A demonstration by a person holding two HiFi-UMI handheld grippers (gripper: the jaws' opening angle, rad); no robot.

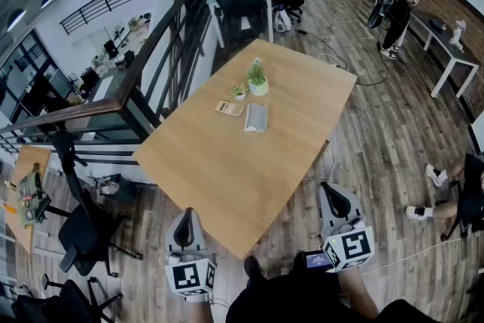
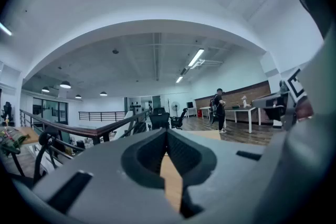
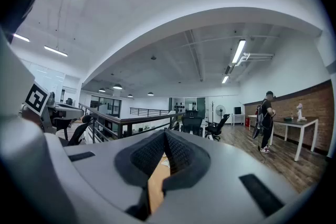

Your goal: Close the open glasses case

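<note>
The glasses case [image 1: 255, 117] is pale grey and lies open on the wooden table [image 1: 227, 170], a little beyond its middle. Both grippers hang at the near end of the table, far from the case. My left gripper [image 1: 184, 222] sits by the table's near corner, its jaws closed together with nothing between them. The right gripper [image 1: 333, 198] is off the table's right edge, also shut and empty. In the left gripper view the jaws [image 2: 167, 134] meet at their tips over a strip of tabletop. The right gripper view shows the same closed jaws [image 3: 164, 136].
Behind the case stand a potted plant [image 1: 258, 78], a smaller plant [image 1: 239, 91] and a tan card [image 1: 229, 108]. A black railing [image 1: 151, 49] runs along the left. Office chairs [image 1: 83, 232] stand at near left. One person [image 1: 397, 7] stands far right; another's legs [image 1: 446, 197] are at right.
</note>
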